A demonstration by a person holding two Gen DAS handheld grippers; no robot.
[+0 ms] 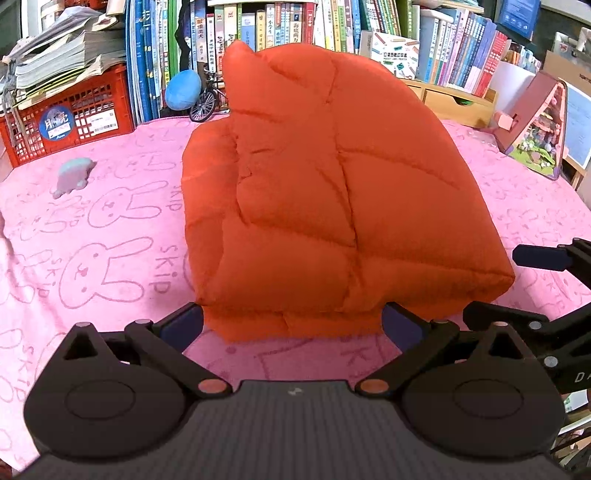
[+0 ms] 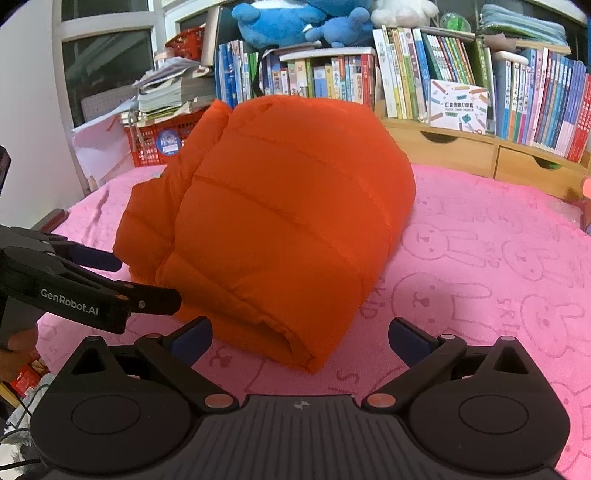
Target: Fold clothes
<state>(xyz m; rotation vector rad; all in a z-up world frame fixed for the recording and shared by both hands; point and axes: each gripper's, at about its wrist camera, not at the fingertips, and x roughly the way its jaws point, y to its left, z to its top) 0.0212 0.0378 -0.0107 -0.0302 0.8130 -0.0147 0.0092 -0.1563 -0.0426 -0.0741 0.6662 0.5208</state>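
Orange and puffy, the quilted jacket sits folded into a thick bundle at the centre of the frame, resting on the pink bunny-print cloth that covers the surface. Its stitched panels bulge, layers are stacked at the lower edge, and a rounded fold stands up at the top. From the left wrist view, the left gripper is spread wide, its blue-padded fingers either side of the bundle's near edge and holding nothing. At the right edge of that frame the right gripper pokes in, just beside the jacket's corner. That view also catches a small grey-green soft toy lying on the cloth at the left, a red crate stacked with papers, a blue ball and a model bicycle by the books.

Over to the right wrist view: the jacket shows its rolled side, horizontal quilting lines across it. The right gripper is spread open too, empty, with the bundle's corner between its fingers. The left gripper reaches in from the left edge, held by a hand, close to the bundle. Only here appear blue plush toys atop the bookshelf and a window at the upper left.
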